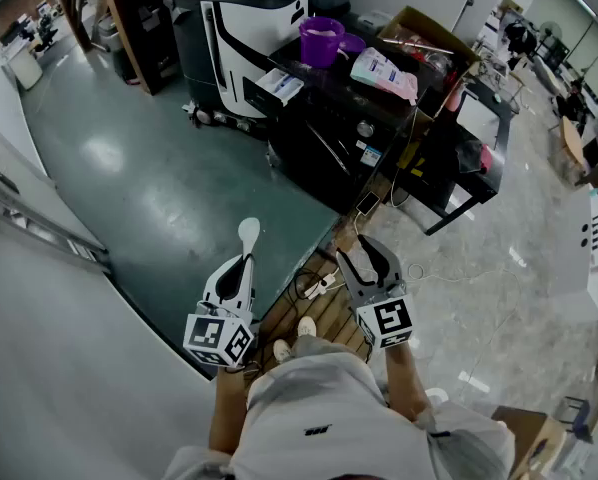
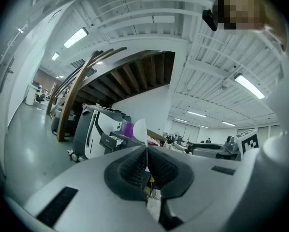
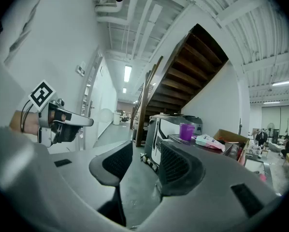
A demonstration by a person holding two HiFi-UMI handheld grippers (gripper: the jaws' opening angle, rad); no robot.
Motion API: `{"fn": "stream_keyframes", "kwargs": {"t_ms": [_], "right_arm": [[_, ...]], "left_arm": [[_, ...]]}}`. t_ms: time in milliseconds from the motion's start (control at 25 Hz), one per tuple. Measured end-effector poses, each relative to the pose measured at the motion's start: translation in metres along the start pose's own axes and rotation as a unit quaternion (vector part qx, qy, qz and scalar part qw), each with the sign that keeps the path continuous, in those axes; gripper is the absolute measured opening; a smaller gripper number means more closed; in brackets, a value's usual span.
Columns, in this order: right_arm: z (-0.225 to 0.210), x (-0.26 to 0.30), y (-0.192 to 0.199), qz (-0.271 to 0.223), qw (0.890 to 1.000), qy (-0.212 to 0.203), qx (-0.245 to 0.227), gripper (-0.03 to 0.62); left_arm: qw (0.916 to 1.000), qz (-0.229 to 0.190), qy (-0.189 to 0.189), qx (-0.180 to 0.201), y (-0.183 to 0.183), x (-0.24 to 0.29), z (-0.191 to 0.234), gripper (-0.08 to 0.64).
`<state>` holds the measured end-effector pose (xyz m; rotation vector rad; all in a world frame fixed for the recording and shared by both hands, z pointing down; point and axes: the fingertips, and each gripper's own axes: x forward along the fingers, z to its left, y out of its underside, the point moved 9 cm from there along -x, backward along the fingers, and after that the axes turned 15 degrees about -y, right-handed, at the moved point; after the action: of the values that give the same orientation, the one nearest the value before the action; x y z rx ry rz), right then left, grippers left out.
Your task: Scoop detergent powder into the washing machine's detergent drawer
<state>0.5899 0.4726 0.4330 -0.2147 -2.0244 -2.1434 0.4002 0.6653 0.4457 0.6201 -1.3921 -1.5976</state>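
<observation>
White plastic spoon (image 1: 249, 231) was clamped by its thin handle in the left gripper (image 1: 244, 260), jaws pressed together on it, bowl pointing forward. Whether it carried powder could not be told. The right gripper (image 1: 365, 259) had its jaws apart with nothing between them.

Risk, as judged: so thin a handle could twist in the jaws once loaded and tip powder out. Loose cables (image 1: 314, 286) lay just beside the feet on a wooden pallet (image 1: 304, 316), a likely snag on stepping forward.

Beyond was a glossy grey-green floor (image 1: 149, 188), with pale tile to the right. Well apart from both grippers stood a black desk (image 1: 329, 133) with a purple cup (image 1: 321, 40) and a detergent pouch (image 1: 384, 71). The washing machine (image 1: 234, 23) was beside it, with what looked like its drawer (image 1: 279, 85) pulled out. It was an open workshop with a wooden staircase (image 3: 193, 71) behind.
</observation>
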Motion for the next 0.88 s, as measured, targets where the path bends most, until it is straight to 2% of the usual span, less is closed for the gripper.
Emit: {"fn": "stream_keyframes", "kwargs": {"t_ms": [440, 600, 880], "right_arm": [[-0.069, -0.005, 0.01, -0.025, 0.999, -0.013, 0.03, 0.167], [-0.088, -0.002, 0.01, -0.03, 0.999, -0.015, 0.039, 0.167], [-0.114, 0.022, 0.008, -0.027, 0.999, -0.022, 0.043, 0.167]], "left_arm": [[0.9997, 0.004, -0.024, -0.002, -0.004, 0.055, -0.04, 0.015], [0.9997, 0.007, -0.023, 0.002, -0.009, 0.072, -0.054, 0.015], [0.9997, 0.003, -0.02, 0.012, -0.022, 0.109, -0.055, 0.015]]}}
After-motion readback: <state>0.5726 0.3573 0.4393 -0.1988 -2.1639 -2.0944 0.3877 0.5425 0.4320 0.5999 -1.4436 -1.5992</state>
